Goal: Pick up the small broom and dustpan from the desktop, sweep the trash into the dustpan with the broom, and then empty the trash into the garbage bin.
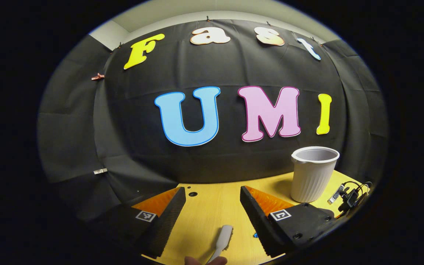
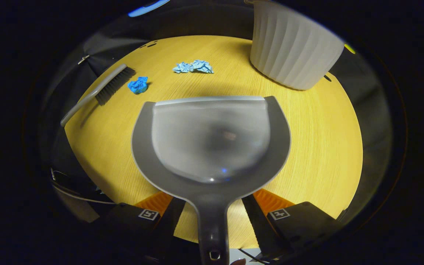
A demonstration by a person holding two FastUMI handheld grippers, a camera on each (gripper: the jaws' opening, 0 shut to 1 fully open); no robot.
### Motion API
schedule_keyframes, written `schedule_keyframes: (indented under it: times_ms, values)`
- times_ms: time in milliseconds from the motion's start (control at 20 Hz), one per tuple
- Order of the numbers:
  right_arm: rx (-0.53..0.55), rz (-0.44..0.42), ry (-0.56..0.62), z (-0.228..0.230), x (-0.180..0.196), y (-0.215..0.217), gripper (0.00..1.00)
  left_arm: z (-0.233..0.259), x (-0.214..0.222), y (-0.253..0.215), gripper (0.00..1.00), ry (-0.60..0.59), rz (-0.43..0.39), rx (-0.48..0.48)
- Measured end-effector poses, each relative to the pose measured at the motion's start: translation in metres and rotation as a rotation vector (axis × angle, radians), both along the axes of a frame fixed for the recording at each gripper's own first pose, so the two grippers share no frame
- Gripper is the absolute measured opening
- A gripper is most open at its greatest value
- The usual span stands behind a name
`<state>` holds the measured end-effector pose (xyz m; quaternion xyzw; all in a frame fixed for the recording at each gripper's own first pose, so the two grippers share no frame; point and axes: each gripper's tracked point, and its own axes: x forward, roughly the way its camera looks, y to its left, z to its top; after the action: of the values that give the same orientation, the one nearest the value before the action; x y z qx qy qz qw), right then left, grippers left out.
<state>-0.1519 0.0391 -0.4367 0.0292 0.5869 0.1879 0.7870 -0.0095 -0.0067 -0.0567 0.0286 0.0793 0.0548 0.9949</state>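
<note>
Straddling the dustpan (image 2: 212, 147) handle, right gripper (image 2: 212, 217) jaws gape wide; left gripper (image 1: 212, 217) jaws wide around broom handle (image 1: 222, 241); bare bench (image 2: 326, 147) flanks the pan.

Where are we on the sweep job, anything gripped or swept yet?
Nothing is finished. In hand: the right gripper stands open around the dustpan handle, and the left gripper is open with the broom handle's tip between its fingers. Left: grip both, sweep the two blue paper scraps off the desktop into the dustpan, and tip it into the bin.

Dim booth, overhead glare, fisheye-warped edges.
</note>
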Motion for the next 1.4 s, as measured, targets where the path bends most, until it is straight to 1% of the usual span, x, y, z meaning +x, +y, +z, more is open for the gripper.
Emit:
schedule_keyframes:
  times_ms: [100, 200, 250, 300, 350, 400, 450, 500, 550, 600, 650, 700, 750, 800, 850, 950, 1150, 1250, 1300, 1400]
  values:
    - [-0.009, 0.021, 0.020, 0.002, 0.001, 0.000, 0.91, -0.001, -0.002, 0.001, 0.96, 0.001, 0.006, 0.000]
    - [-0.016, 0.000, 0.037, -0.004, 0.004, -0.002, 0.75, -0.004, -0.002, 0.001, 0.96, 0.008, 0.011, -0.005]
    - [-0.019, -0.010, 0.047, -0.002, 0.005, -0.004, 0.58, -0.006, -0.002, 0.001, 0.96, 0.012, 0.014, -0.008]
    - [-0.015, -0.009, 0.040, -0.005, 0.006, -0.005, 0.53, -0.006, -0.001, 0.000, 0.96, 0.013, 0.015, -0.010]
    - [-0.009, -0.001, 0.021, -0.006, 0.009, -0.003, 0.39, -0.007, -0.001, 0.000, 0.96, 0.014, 0.016, -0.011]
    - [-0.010, 0.002, 0.009, -0.005, 0.010, -0.003, 0.40, -0.008, -0.001, 0.000, 0.96, 0.017, 0.016, -0.011]
    - [-0.013, -0.003, 0.016, -0.006, 0.008, -0.002, 0.40, -0.011, -0.001, 0.001, 0.96, 0.022, 0.016, -0.009]
    - [-0.013, -0.001, 0.018, -0.005, 0.008, -0.002, 0.32, -0.012, -0.002, 0.001, 0.96, 0.026, 0.015, -0.008]
    - [-0.006, 0.010, 0.013, -0.005, 0.008, -0.002, 0.37, -0.015, -0.001, 0.002, 0.96, 0.034, 0.015, -0.007]
    - [0.002, 0.017, 0.006, -0.002, 0.007, -0.001, 0.36, -0.017, -0.001, 0.003, 0.96, 0.043, 0.012, -0.004]
    - [0.008, 0.025, -0.003, 0.001, 0.005, -0.002, 0.28, -0.022, -0.002, 0.005, 0.96, 0.052, 0.010, 0.003]
    - [0.011, 0.034, -0.018, 0.006, 0.004, -0.003, 0.35, -0.026, -0.002, 0.006, 0.96, 0.063, 0.003, 0.010]
    - [0.008, 0.049, -0.039, 0.011, 0.003, -0.004, 0.28, -0.033, -0.002, 0.006, 0.96, 0.078, -0.006, 0.009]
    - [0.000, 0.073, -0.055, 0.016, 0.001, -0.008, 0.27, -0.042, -0.002, 0.006, 0.96, 0.103, -0.018, 0.000]
    - [-0.001, 0.093, -0.059, 0.019, -0.001, -0.008, 0.35, -0.052, -0.002, 0.006, 0.96, 0.127, -0.026, -0.013]
    - [0.010, 0.124, -0.062, 0.028, -0.008, -0.009, 0.35, -0.075, -0.001, 0.005, 0.96, 0.186, -0.047, -0.045]
    - [0.003, 0.169, -0.054, 0.036, -0.019, -0.013, 0.35, -0.134, -0.005, 0.011, 0.96, 0.333, -0.048, -0.057]
    - [0.006, 0.172, -0.060, 0.037, -0.019, -0.015, 0.35, -0.165, -0.007, 0.001, 0.96, 0.425, -0.093, -0.071]
    - [0.006, 0.168, -0.061, 0.037, -0.019, -0.016, 0.35, -0.182, -0.009, -0.008, 0.96, 0.482, -0.140, -0.089]
    - [0.005, 0.160, -0.065, 0.038, -0.018, -0.017, 0.35, -0.216, -0.013, -0.020, 0.95, 0.600, -0.199, -0.099]
